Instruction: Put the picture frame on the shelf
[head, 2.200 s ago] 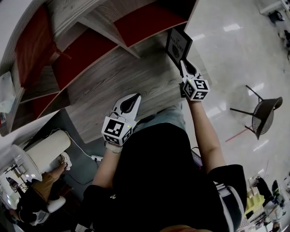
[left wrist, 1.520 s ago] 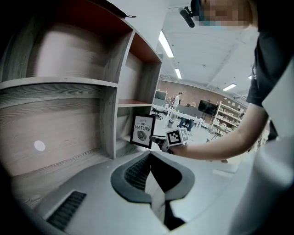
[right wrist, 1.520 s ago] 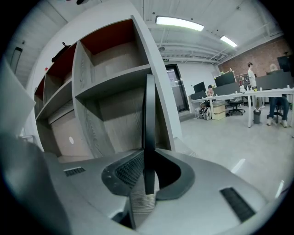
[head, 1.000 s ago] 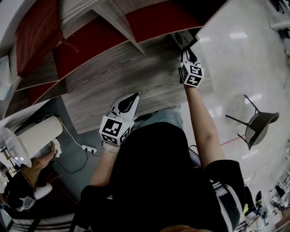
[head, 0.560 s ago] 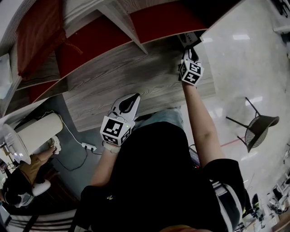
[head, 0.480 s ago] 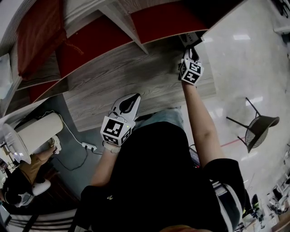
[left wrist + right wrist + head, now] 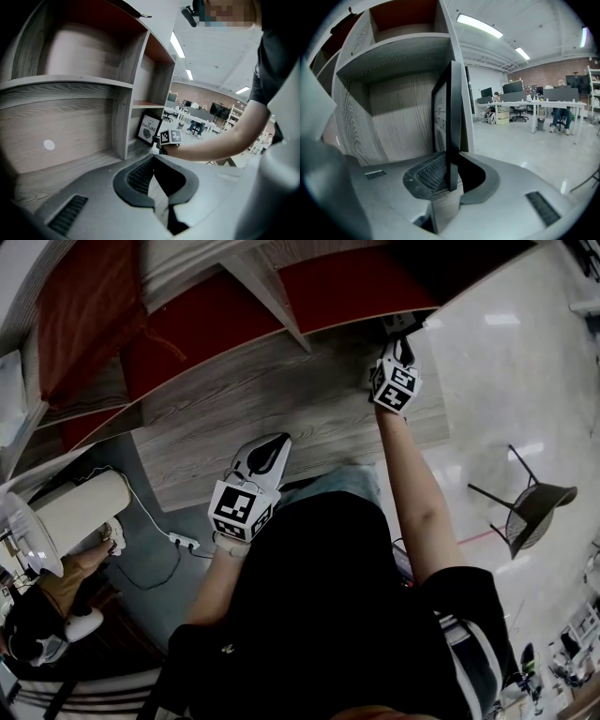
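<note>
The black picture frame (image 7: 452,117) stands upright and edge-on between the jaws of my right gripper (image 7: 452,180), which is shut on its lower edge. It sits inside the end compartment of the grey wooden shelf (image 7: 393,122). From the head view, only a corner of the frame (image 7: 398,322) shows under the shelf's top board, just beyond the right gripper (image 7: 401,341). In the left gripper view the frame (image 7: 149,130) faces out, with white print on it. My left gripper (image 7: 279,442) hangs back over the low shelf top (image 7: 281,399). Its jaws (image 7: 157,173) are slightly apart, with nothing between them.
The shelf has red back panels (image 7: 337,292) and upright dividers (image 7: 123,122). A black chair (image 7: 530,507) stands on the shiny floor to the right. A seated person (image 7: 47,615), a white appliance (image 7: 84,512) and a power strip (image 7: 183,542) are at the lower left. Office desks (image 7: 534,101) stand far off.
My right gripper has carried the frame forward from open air into the shelf's end compartment, where the top board now hides most of it. The left gripper has stayed put.
</note>
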Available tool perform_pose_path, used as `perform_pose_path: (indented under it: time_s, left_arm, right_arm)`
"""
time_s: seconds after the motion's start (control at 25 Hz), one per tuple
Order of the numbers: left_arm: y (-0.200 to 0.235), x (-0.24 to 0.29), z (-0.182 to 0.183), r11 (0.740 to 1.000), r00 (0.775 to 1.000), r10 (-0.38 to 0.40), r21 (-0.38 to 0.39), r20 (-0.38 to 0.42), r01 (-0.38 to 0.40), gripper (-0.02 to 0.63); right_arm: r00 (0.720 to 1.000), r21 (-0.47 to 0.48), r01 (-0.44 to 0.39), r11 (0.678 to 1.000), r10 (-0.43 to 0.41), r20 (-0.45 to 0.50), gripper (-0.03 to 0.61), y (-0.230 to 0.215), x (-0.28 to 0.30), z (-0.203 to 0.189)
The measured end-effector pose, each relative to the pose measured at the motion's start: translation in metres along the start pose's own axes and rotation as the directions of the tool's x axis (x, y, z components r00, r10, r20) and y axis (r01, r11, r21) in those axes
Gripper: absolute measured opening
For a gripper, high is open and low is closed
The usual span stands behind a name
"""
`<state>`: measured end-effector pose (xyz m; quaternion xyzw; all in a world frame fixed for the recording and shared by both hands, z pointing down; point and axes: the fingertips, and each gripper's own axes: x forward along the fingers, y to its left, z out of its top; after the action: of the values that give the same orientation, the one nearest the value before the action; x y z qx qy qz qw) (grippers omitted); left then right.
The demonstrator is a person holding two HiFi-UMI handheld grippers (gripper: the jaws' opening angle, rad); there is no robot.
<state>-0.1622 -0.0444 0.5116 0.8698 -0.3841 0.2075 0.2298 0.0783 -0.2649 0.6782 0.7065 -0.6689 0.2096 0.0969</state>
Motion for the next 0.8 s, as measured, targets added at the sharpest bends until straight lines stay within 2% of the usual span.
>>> perform_pose_path:
  time_s: [0.4,0.8]
  left_arm:
    - [0.003,-0.0017,0.0,1.0,1.0,0.005,-0.004,0.005,-0.005,0.009]
    - [-0.0019,-0.0054,0.0031,1.0,1.0,0.005,0.006,0.016,-0.005,0.009]
  right_arm:
    - [0.999,0.003,0.03,1.0,-0.03,-0.024,0.075,-0.0015,0.0036,-0.0001]
    - [0.999,0.022,0.009,1.0,-0.008,-0.038,0.129,0.0022,-0.0011,0.0074]
